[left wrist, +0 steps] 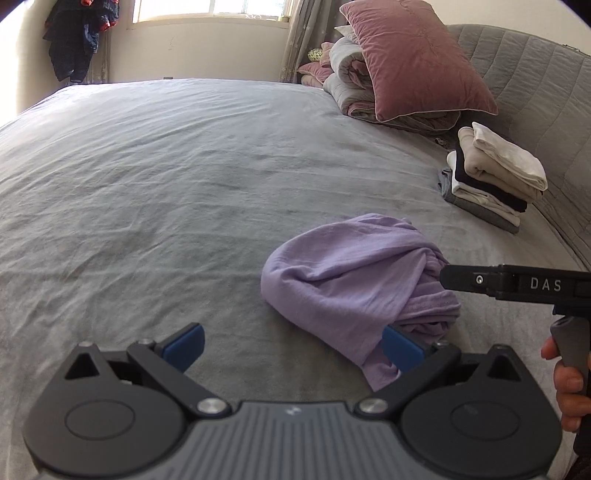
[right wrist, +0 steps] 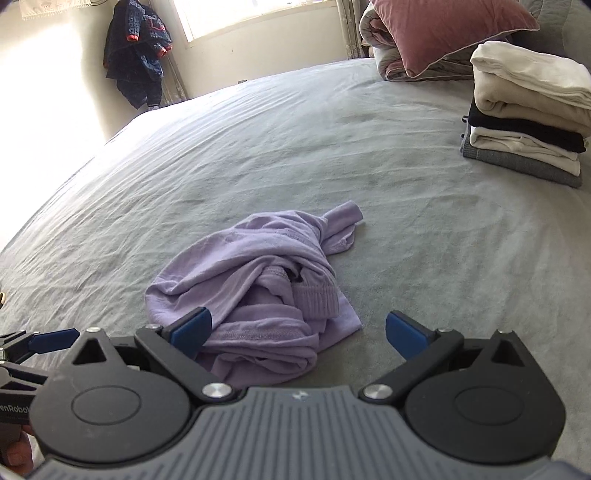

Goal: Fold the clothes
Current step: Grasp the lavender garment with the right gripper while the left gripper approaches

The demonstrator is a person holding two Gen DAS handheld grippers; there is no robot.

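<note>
Grey, softly wrinkled bedding (left wrist: 184,177) covers a wide bed that fills both views, running back to a pale wall with a bright window (left wrist: 207,11) and a dark patterned jacket (right wrist: 136,51) hanging in the corner. Along the bed's far right runs a quilted grey headboard (left wrist: 535,85). Against it leans a plump dusty-pink velvet pillow (left wrist: 413,59) on top of a rolled grey and pink duvet (left wrist: 351,88). Near these sits a neat stack of folded clothes (right wrist: 524,114) in cream, black, white and ribbed grey layers.

Closer in, a lilac garment (right wrist: 255,291) lies crumpled in a twisted heap on the sheet, thin soft knit with a ribbed cuff showing and one strip trailing away toward the stack.

Left gripper (left wrist: 291,345) has its blue-padded jaws spread wide, the right pad tucked just under the heap's near edge. Right gripper (right wrist: 299,330) is likewise spread wide, its left pad at the garment's near folds, its right pad over bare sheet. Neither grips any cloth. A hand (left wrist: 567,384) holds the right gripper's handle.
</note>
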